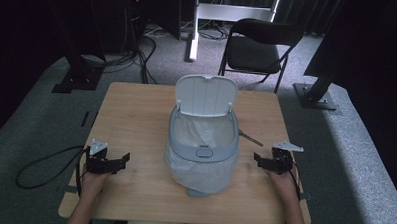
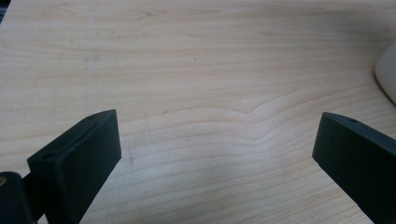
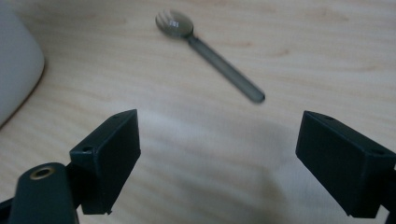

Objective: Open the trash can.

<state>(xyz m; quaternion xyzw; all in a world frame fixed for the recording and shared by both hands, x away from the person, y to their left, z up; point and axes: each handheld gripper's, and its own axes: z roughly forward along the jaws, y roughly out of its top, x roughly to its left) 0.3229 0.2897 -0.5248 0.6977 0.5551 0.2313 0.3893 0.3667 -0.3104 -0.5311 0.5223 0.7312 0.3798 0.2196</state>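
Both grippers wide open, gripping nothing.

High view: left gripper (image 1: 118, 162) low over the table (image 1: 136, 110) near its left front edge, held by the left hand (image 1: 93, 181); jaws spread, pointing right toward the bin (image 1: 203, 147). Grey plate on top, cable (image 1: 44, 166) trailing off the table's left side to the floor. Right gripper (image 1: 261, 160) near the right front edge, held by the right hand (image 1: 284, 180); jaws spread, pointing left toward the bin. Bin at table centre between the two grippers, well apart from both; lid (image 1: 206, 95) flipped up at the far side, grey rim ring, pale liner bag inside and draped down the outside. Spork (image 1: 249, 138) flat on the table just right of the bin, beyond the right gripper, one end close to the bin wall. Black folding chair (image 1: 256, 46) on the carpet past the far edge.

Left gripper view: two black jaws far apart, bare wood between them. Pale curved edge of bin at the right border (image 2: 386, 77), clear of the jaws.

Right gripper view: jaws far apart over bare wood. Spork (image 3: 210, 51) ahead of the jaws, lying diagonally, tined bowl at upper left, handle running down to the right; not touched by either jaw. Bin's rounded side (image 3: 18, 65) at the left border, beside the spork's bowl end but apart from it.
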